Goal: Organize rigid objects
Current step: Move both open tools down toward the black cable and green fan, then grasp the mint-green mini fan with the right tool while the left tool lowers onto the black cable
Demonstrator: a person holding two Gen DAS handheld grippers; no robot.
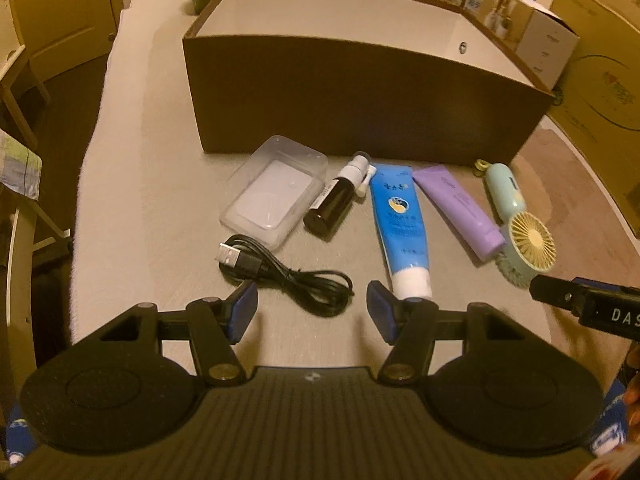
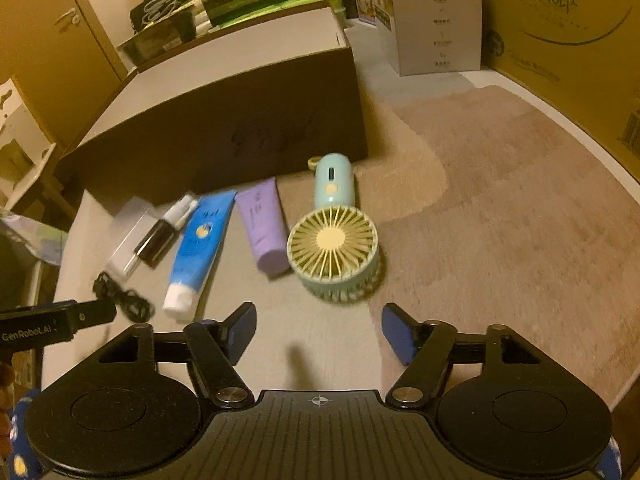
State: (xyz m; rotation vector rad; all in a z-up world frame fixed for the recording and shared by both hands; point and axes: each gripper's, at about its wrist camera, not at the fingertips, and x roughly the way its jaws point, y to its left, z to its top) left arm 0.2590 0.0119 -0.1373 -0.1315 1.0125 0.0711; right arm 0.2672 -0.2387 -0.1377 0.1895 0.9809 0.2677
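A row of small items lies on the beige cloth-covered table [image 1: 160,280], lined up just in front of the near wall of the large dark-brown open box with a pale inside [image 1: 360,112], which fills the upper middle of both views; that lineup looks like staging, so each piece can be lifted over the wall in turn.

In the left wrist view, from left to right, the row holds:
- the clear plastic case with a white insert [image 1: 274,192]
- the dark spray bottle with a white nozzle [image 1: 336,200]
- the blue squeeze tube with a white cap [image 1: 400,224]
- the lilac squeeze tube [image 1: 460,212]
- the mint-green handheld fan with a yellow grille [image 2: 334,248], lying flat with its handle toward the box

The coiled black USB cable [image 1: 288,276] sits nearer the camera, below the case.

The left gripper [image 1: 312,308] hangs over the cable with its jaws apart and nothing between them; the blue tube's cap is just beside its right finger. The right gripper [image 2: 318,332] also stands wide with nothing in it, lined up below the fan head, which I judge to be its target. Nothing appears to be in the box yet, though most of its floor is hidden.

The two tubes lie close and the lilac one's cap touches or nearly touches the fan head, so a grip there could nudge it. To the right of the fan the cloth is bare, giving open room. Cardboard cartons [image 2: 560,40] crowd the upper right.
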